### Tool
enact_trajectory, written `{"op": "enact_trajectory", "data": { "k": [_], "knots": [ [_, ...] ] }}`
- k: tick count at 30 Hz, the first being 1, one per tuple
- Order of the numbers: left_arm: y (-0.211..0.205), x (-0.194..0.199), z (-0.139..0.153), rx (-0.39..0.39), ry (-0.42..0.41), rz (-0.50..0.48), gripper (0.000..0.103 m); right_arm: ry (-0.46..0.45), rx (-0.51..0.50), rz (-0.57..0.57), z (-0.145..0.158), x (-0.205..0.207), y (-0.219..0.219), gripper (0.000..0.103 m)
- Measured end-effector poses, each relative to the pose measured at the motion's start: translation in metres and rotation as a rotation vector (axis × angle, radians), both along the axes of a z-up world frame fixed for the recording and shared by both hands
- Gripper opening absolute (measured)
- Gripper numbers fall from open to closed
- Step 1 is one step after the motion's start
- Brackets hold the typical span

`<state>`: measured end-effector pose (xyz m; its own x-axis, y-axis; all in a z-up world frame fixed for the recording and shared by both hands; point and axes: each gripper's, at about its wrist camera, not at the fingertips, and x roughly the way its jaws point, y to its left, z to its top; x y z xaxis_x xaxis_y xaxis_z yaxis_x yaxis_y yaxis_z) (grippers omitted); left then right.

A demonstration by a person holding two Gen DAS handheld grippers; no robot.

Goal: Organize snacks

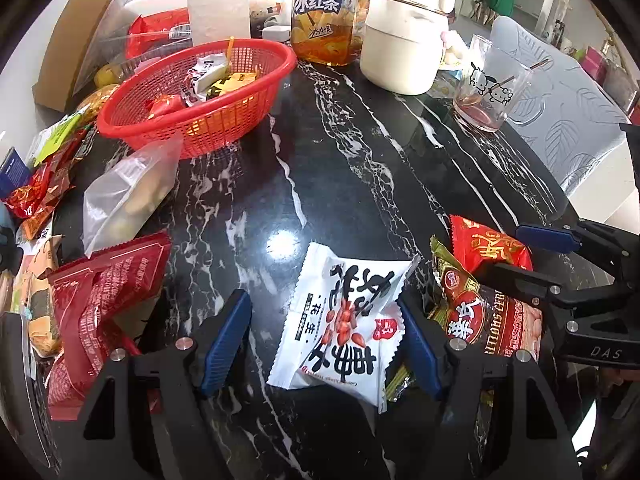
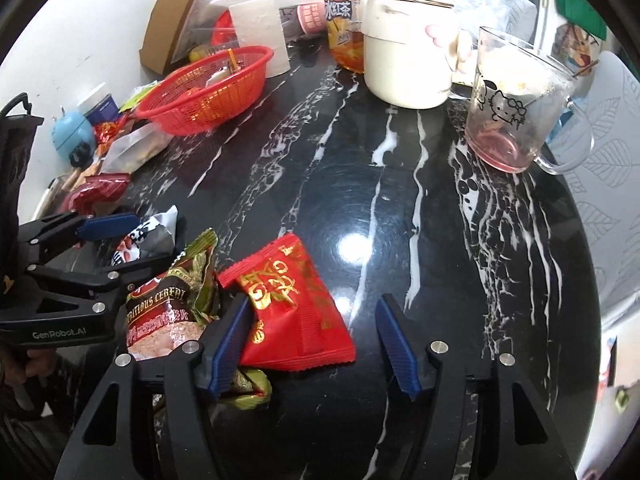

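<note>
The black marbled desk [image 1: 340, 168] is seen strewn with snacks, and a red basket [image 1: 200, 96] partly filled with packets stands at its far left. The white peanut packet [image 1: 340, 320] is shown lying flat between the spread fingers of the left claw [image 1: 326, 340], which is released and grips nothing. The red foil packet [image 2: 296, 312] is seen against the left finger of the right claw [image 2: 316, 340], likewise released, its other finger well clear. Both packets are judged light, soft, crinkly and slippery, best pinched at a crimped edge seal rather than across the puffed middle. Only the left view reveals the peanut packet's full face; only the right view shows the red packet overlapping the brown cereal packet [image 2: 160, 316].
</note>
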<state>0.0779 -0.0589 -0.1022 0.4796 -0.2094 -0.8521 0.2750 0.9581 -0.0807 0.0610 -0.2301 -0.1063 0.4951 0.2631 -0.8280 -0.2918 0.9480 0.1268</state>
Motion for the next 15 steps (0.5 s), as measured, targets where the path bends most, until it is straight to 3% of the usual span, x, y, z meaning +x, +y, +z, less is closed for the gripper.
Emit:
{"op": "enact_trajectory", "data": {
  "k": [4,5,6,8,15],
  "knots": [
    [0.003,-0.004,0.001,-0.016,-0.008,-0.015,0.072,-0.010,-0.010,0.018,-0.001,0.000,0.004,0.060],
    [0.005,-0.005,0.001,-0.032,-0.006,-0.025,0.072,-0.018,-0.011,0.029,0.000,-0.001,0.007,0.057],
    [0.005,-0.006,0.002,-0.036,-0.004,-0.029,0.071,-0.023,-0.004,0.037,0.000,-0.002,0.008,0.043],
    [0.005,-0.008,0.003,-0.017,-0.016,-0.045,0.049,-0.048,-0.019,0.063,-0.001,-0.003,0.014,0.039],
    [0.006,-0.015,0.014,-0.025,-0.046,-0.059,0.039,-0.051,0.001,0.082,-0.001,-0.005,0.015,0.034]
  ]
}}
